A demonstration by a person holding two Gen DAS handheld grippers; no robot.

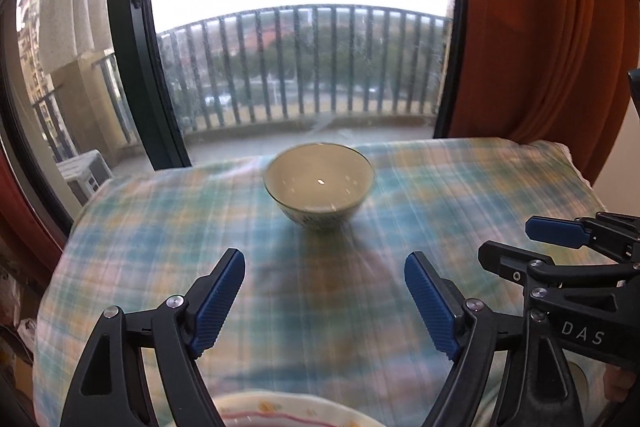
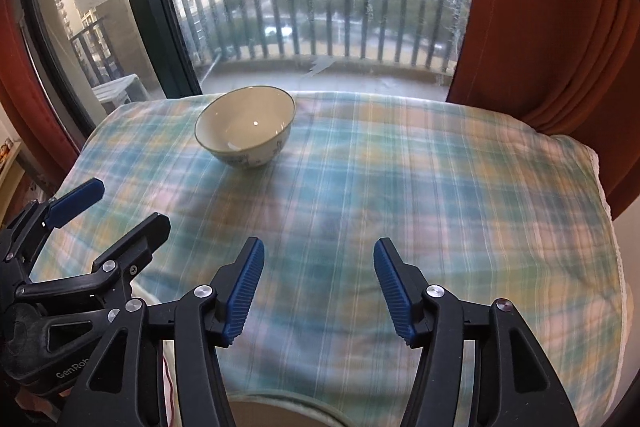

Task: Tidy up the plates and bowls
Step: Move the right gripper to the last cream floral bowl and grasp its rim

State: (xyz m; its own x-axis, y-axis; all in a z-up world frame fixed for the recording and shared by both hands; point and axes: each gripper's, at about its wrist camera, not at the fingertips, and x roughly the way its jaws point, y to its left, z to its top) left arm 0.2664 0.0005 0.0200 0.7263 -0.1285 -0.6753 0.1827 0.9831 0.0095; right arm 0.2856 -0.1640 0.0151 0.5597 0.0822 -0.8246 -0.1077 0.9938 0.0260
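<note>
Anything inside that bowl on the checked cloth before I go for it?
The bowl looks empty: pale inside, only a light glint at the bottom. It stands upright on the checked cloth; what is under its foot is hidden.

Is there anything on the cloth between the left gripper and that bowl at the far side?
Nothing visible. The left gripper is open and empty, and only bare plaid tablecloth lies between it and the bowl. The right gripper sits off to the side, clear of that path.

The checked cloth (image 2: 400,163) lay free between the grippers and the bowl (image 2: 246,125), the only obstacle on it. Behind stood the window (image 2: 320,7); an orange curtain (image 2: 552,39) closed the right side.
</note>
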